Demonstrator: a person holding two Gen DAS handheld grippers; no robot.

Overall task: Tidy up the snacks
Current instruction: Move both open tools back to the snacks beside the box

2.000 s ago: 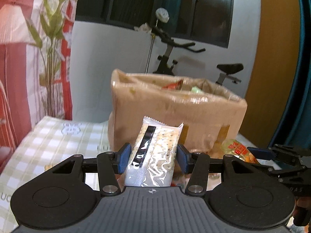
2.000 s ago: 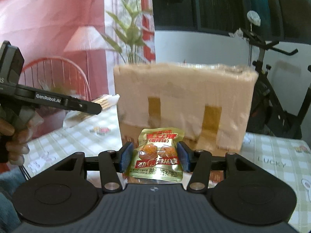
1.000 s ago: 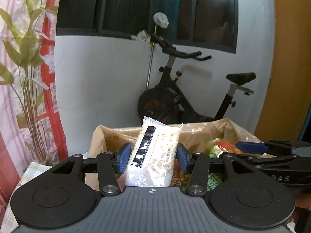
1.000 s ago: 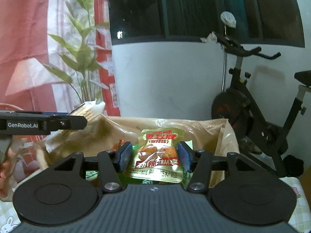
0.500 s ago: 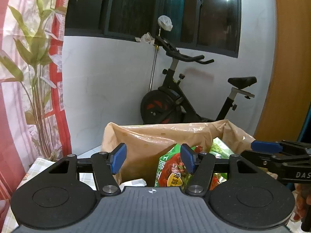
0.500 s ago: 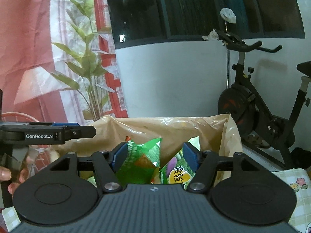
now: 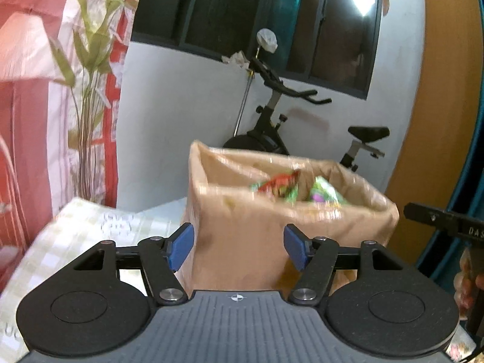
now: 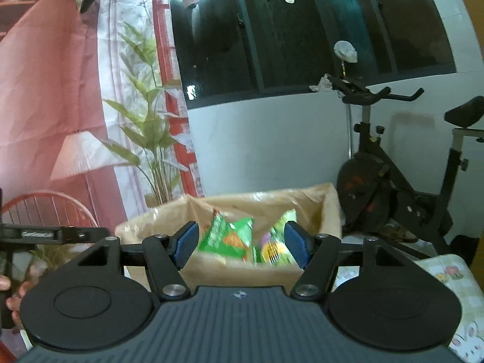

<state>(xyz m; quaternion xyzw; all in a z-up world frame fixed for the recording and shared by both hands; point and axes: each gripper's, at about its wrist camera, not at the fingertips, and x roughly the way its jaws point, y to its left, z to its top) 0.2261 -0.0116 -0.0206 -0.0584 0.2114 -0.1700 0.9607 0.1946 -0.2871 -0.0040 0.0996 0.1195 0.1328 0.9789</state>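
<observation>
A brown cardboard box (image 7: 348, 230) lined with clear plastic stands on the table and holds several snack packets (image 7: 281, 186), green and red. My left gripper (image 7: 238, 245) is back from the box's near wall, its jaws opening with nothing between them. In the right wrist view the box (image 8: 257, 199) shows green snack packets (image 8: 230, 236) inside. My right gripper (image 8: 240, 243) is open and empty, just short of the box rim. One finger of the right gripper (image 7: 438, 220) reaches in at the left view's right edge.
A checked tablecloth (image 7: 90, 230) covers the table around the box. An exercise bike (image 8: 393, 181) stands behind it against the white wall. A red wire chair (image 8: 45, 208) and a curtain printed with plants are at the left. A hand (image 8: 12, 299) holds the left gripper's handle.
Both grippers let go of their packets over the box, the cracker pack and the gold pouch, and opened. Both have since drawn back from the box, which now looks farther off.
</observation>
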